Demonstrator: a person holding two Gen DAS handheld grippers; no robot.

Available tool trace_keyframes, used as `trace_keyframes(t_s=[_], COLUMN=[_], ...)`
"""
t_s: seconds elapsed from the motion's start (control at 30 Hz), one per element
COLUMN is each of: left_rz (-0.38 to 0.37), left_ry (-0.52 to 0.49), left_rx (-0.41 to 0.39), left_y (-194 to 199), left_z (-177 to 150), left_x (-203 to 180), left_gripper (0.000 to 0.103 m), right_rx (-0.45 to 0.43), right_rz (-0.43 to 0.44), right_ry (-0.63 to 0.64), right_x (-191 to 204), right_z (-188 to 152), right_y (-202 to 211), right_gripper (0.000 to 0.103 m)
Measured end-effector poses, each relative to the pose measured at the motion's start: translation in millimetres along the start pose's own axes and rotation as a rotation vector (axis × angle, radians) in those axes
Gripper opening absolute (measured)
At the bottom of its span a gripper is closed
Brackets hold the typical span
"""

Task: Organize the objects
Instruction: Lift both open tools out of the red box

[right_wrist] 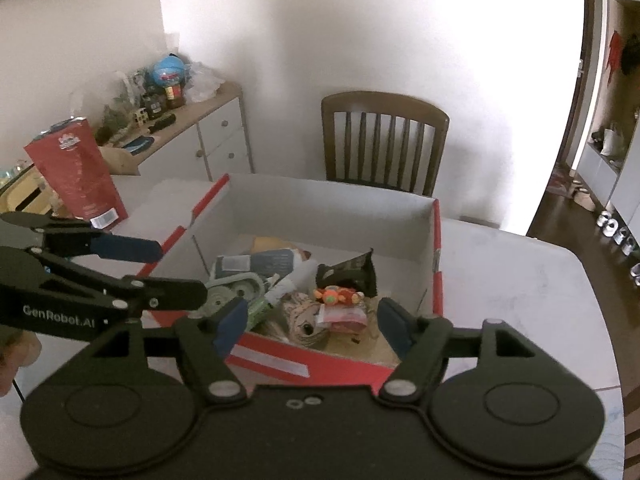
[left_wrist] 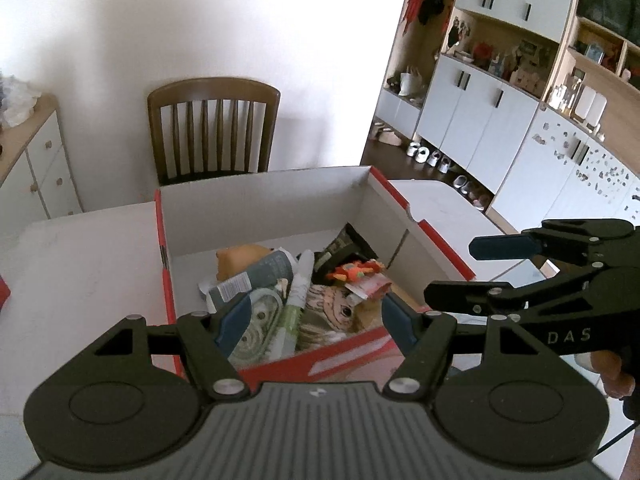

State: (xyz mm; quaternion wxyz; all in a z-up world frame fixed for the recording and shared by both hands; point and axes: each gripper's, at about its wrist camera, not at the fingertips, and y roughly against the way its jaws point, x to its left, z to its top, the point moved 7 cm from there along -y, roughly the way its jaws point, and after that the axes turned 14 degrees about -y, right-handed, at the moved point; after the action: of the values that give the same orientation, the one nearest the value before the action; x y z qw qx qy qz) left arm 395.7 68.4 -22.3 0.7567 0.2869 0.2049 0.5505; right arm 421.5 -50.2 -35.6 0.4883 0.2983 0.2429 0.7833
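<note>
Jaws on both units wide apart, nothing held. Left gripper [left_wrist: 314, 322] hovers over the near edge of the red shoebox [left_wrist: 264, 196], blue pads straddling the contents. Right gripper [right_wrist: 308, 326] does the same from its side, jaws equally spread, empty. Each unit shows in the other's view: right one enters the left wrist view at 3 o'clock, left one enters the right wrist view at 9 o'clock, both beside the box, not touching it as far as I can tell. Box sits open on the white bench [left_wrist: 80, 264], white inside, red outside. Contents piled at the near half: grey tube [left_wrist: 252, 276], white-green bottle [left_wrist: 298, 292], dark snack packet [left_wrist: 344, 246], orange plush toy [left_wrist: 354, 270], red-pink wrapper [left_wrist: 368, 288], cartoon-face item [left_wrist: 332, 306], tan object [left_wrist: 240, 260] at the back of the pile. Red carton [right_wrist: 76, 172] stands on the bench at 10 o'clock in the right wrist view, apart from the box. Wooden chair [left_wrist: 212, 128] at 12 o'clock behind the bench.
</note>
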Motion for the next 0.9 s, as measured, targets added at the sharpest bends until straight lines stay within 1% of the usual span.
trace_keyframes(t_s=[0.17,0.33,0.37,0.4,0.5,0.63,0.7,0.77,0.8,0.9], left_rz=[0.008,0.021,0.027,0.029,0.030,0.036,0.043,0.043,0.045,0.064], left_ry=[0.020,0.008,0.007,0.009,0.022,0.033,0.042,0.047,0.044,0.024], left_rx=[-0.022,-0.054,-0.061,-0.068,-0.078,-0.071,-0.074,-0.083,-0.085,-0.095], left_y=[11.9,27.5,31.0,33.9,40.5,44.6,46.9,50.1,50.9,54.3], left_z=[-7.1,-12.5,-13.3,-14.3,-18.3,-24.0,-26.8,-28.4,-28.9,-29.8], left_x=[-6.4,-16.0,-17.8,-19.6,-24.2,-27.4,-27.2,-27.7,-28.4,-31.3], left_gripper=[0.072,0.076,0.076,0.076,0.082,0.084,0.085,0.090,0.102,0.103], right_rx=[-0.013,-0.030,-0.032,-0.036,-0.050,-0.064,-0.070,-0.078,-0.082,-0.096], right_rz=[0.029,0.063,0.067,0.069,0.077,0.074,0.070,0.072,0.071,0.077], right_ry=[-0.020,-0.016,-0.013,-0.011,-0.023,-0.032,-0.036,-0.039,-0.041,-0.050], right_x=[1.2,5.2,6.1,6.0,3.8,-2.2,-5.7,-8.5,-9.7,-11.3], right_z=[-7.0,-17.6,-19.3,-21.3,-25.9,-30.4,-32.8,-34.7,-35.0,-35.2], right_y=[14.6,33.6,37.1,40.5,49.7,57.8,61.5,65.2,67.0,72.0], right_gripper=[0.077,0.081,0.083,0.086,0.089,0.092,0.097,0.098,0.100,0.103])
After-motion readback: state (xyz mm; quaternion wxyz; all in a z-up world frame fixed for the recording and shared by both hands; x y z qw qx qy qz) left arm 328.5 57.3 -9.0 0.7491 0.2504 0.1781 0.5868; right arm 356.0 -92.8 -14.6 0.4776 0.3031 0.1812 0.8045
